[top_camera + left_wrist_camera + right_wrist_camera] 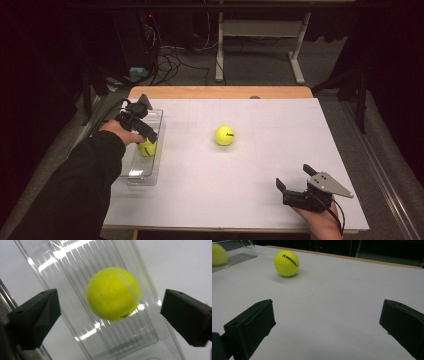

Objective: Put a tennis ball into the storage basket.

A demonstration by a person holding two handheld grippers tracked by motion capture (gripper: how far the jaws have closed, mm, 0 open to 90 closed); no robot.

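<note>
Left gripper [110, 312] jaws apart over ball [113, 293] in tray [150, 172] — drop done; next: 2nd ball [224, 135], 11 o'clock of wide-open right gripper [295, 179].

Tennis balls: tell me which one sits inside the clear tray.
The tennis ball under the left tongs, lying in the clear tray at the table's left edge. The other tennis ball rests on the bare white table, mid-surface, showing black lettering.

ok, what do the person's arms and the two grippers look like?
Both grippers are black with two blocky black jaws. The right gripper carries a grey three-cornered plate and trails a black cable. The left gripper has a grey plate and black cables too. The left arm wears a long black sleeve.
</note>
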